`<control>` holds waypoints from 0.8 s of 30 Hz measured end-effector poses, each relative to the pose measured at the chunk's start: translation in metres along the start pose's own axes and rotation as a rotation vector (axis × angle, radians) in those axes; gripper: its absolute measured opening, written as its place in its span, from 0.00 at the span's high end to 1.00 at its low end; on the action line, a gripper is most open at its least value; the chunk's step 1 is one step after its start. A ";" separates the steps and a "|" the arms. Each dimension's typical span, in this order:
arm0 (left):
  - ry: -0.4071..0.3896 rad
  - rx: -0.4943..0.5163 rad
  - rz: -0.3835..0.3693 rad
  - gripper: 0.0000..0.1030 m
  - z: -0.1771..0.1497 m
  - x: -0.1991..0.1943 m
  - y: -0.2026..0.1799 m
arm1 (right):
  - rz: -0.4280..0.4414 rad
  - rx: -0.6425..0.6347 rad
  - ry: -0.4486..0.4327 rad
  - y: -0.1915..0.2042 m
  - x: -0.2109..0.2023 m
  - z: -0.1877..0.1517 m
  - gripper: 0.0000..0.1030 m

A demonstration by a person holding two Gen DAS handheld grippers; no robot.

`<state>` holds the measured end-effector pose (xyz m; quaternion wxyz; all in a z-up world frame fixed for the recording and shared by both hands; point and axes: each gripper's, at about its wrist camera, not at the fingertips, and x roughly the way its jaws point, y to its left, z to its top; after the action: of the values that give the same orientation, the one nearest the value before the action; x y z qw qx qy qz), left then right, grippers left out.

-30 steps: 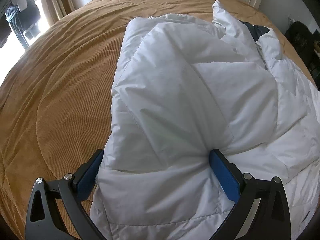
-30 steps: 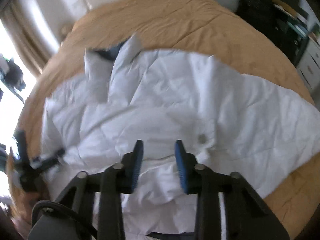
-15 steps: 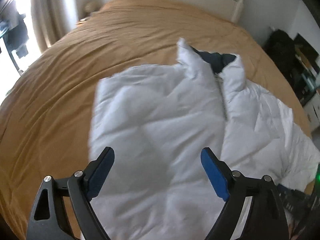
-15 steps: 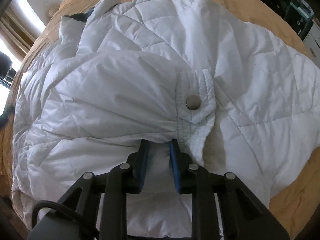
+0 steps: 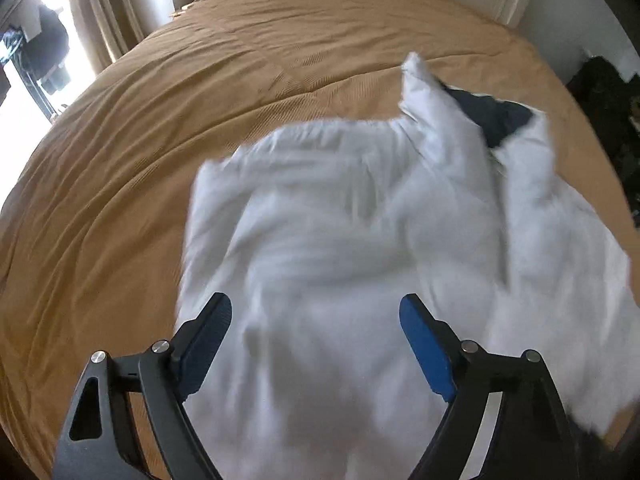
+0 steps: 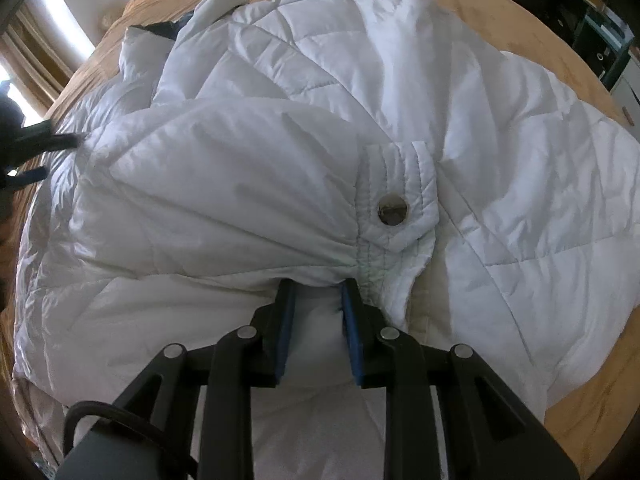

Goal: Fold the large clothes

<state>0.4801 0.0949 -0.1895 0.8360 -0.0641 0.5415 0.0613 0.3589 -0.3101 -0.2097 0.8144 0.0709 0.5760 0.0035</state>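
Note:
A white quilted puffer jacket (image 5: 340, 240) with a dark navy collar lining (image 5: 492, 116) lies on a tan bedspread (image 5: 160, 120). My left gripper (image 5: 316, 320) is open and empty, held above the folded-over left part of the jacket. In the right wrist view the jacket (image 6: 460, 120) fills the frame. My right gripper (image 6: 316, 292) is shut on a bunched sleeve cuff, just below its tab with a silver snap button (image 6: 393, 210). The left gripper shows at that view's left edge (image 6: 36, 156).
The bedspread (image 6: 592, 380) extends around the jacket on all sides. A white bed frame (image 5: 516, 0) and curtains (image 5: 104, 20) stand beyond the bed. Dark bags and furniture (image 5: 612, 120) sit off the bed's right side.
My left gripper has let go of the jacket and pulled back above it, jaws wide. My right gripper has moved down onto the sleeve cuff and closed on it.

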 end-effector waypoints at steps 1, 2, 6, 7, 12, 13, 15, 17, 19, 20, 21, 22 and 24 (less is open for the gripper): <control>0.003 0.020 -0.003 0.11 -0.018 -0.009 -0.001 | 0.003 0.002 -0.001 0.003 0.002 0.001 0.74; 0.001 0.041 -0.017 0.09 -0.045 -0.017 0.001 | 0.011 0.011 -0.004 0.001 0.002 0.002 0.74; 0.071 0.086 -0.020 0.00 -0.097 0.009 -0.003 | 0.028 0.007 0.008 0.003 0.001 -0.001 0.64; 0.062 0.101 0.001 0.00 -0.103 0.015 -0.005 | 0.028 0.008 0.016 0.008 -0.001 0.004 0.62; 0.067 0.085 0.005 0.00 -0.104 0.017 -0.009 | 0.135 0.086 -0.056 -0.020 -0.059 0.017 0.37; 0.067 0.088 0.004 0.00 -0.103 0.018 -0.008 | 0.146 0.131 -0.107 -0.045 -0.084 0.016 0.16; 0.063 0.087 -0.008 0.00 -0.102 0.020 -0.007 | 0.129 0.202 -0.180 -0.085 -0.115 0.008 0.12; 0.060 0.085 -0.013 0.00 -0.099 0.023 -0.006 | 0.103 0.331 -0.245 -0.153 -0.153 -0.007 0.06; 0.054 0.091 -0.012 0.00 -0.099 0.022 -0.005 | 0.108 0.462 -0.266 -0.208 -0.171 -0.023 0.00; 0.053 0.093 -0.013 0.00 -0.100 0.023 -0.004 | 0.131 0.575 -0.275 -0.254 -0.178 -0.037 0.00; 0.051 0.092 -0.017 0.00 -0.102 0.022 -0.004 | 0.147 0.659 -0.269 -0.285 -0.179 -0.045 0.00; 0.049 0.090 -0.021 0.00 -0.102 0.022 -0.004 | 0.152 0.713 -0.268 -0.304 -0.179 -0.055 0.00; 0.047 0.089 -0.021 0.00 -0.103 0.021 -0.004 | 0.158 0.843 -0.277 -0.358 -0.173 -0.074 0.00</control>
<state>0.3967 0.0739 -0.2506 0.8257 -0.0339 0.5624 0.0266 0.2043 -0.6718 -0.1146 0.7811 0.4400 0.4054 -0.1788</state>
